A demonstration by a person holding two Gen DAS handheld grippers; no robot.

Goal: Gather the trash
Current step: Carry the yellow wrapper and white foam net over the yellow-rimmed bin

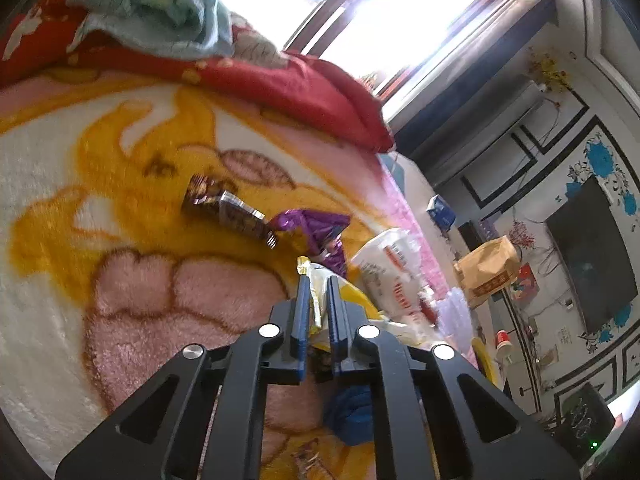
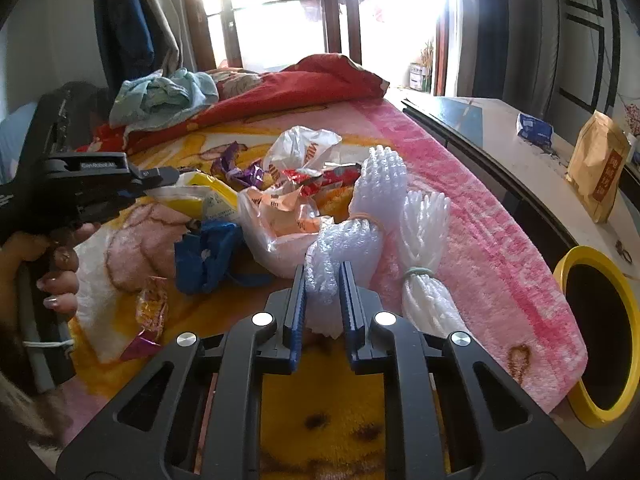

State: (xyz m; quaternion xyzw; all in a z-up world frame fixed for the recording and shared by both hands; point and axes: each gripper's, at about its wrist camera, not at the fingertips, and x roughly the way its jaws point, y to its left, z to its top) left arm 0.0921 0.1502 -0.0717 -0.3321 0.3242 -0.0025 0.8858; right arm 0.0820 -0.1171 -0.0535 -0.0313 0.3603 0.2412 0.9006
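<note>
1. Closest to me on the right, my right gripper (image 2: 323, 280) has its blue fingers pressed into the near end of a white foam net (image 2: 352, 236), so I read it as clamped on that piece. The net's long axis runs away from the jaws, up and slightly right toward its fanned tip.
2. Just right of it lies a second foam net (image 2: 424, 240), tied with a band and touching the first. It is not held.
3. The yellow bin (image 2: 568, 264) stands off the bed's right edge, to the right of my right gripper. I judge the coming move to be a swing rightward over the pink blanket (image 2: 480, 220) edge to the bin's mouth; the right hand is clearly the nearer one.
4. On the left, my left gripper (image 1: 318, 292) is pinching a thin yellow-edged wrapper (image 1: 316, 304) between nearly shut fingers. In the right view it shows at the left, pointing in over the pile.
5. Past the jaws sit a blue crumpled bag (image 2: 208, 252), a clear plastic bag (image 2: 280, 224) and red wrappers (image 2: 320, 178).
6. Farther out lie a purple wrapper (image 1: 316, 232) and a dark foil wrapper (image 1: 232, 208), well apart from both grippers.
7. At the back is a red quilt (image 2: 304, 84).
</note>
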